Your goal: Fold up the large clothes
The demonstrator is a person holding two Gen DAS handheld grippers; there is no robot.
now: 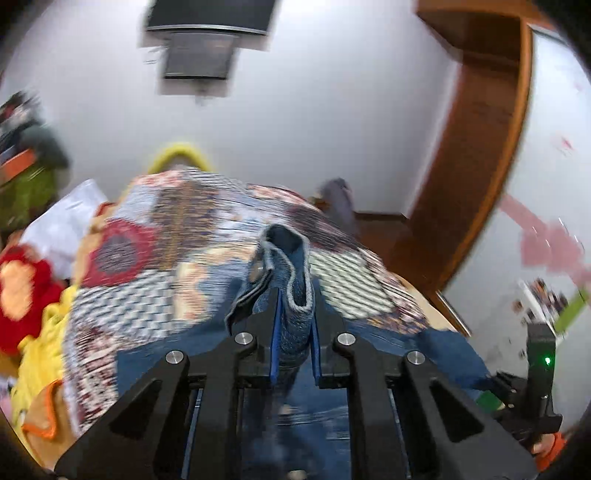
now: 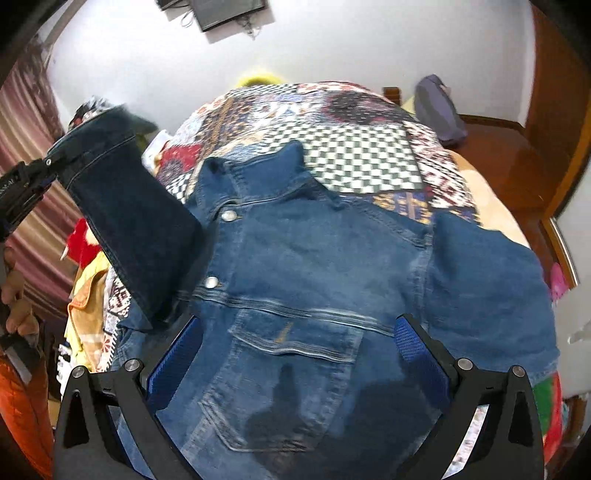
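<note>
A blue denim jacket [image 2: 317,266] lies front up on a patchwork bedspread [image 2: 354,155], collar toward the far end, chest pocket near me. My left gripper [image 1: 294,295] is shut on the cuff of the jacket's left sleeve [image 1: 291,280]. In the right wrist view that sleeve [image 2: 125,218] is lifted off the bed at the left, held by the left gripper [image 2: 48,162]. My right gripper [image 2: 295,332] is open and empty, hovering over the chest pocket, jaws wide apart.
Red and yellow clothes [image 1: 29,295] are piled at the bed's left side. A wooden bed frame [image 1: 480,166] curves along the right. A grey bundle [image 2: 437,110] lies at the far right corner. A dark screen [image 1: 207,33] hangs on the white wall.
</note>
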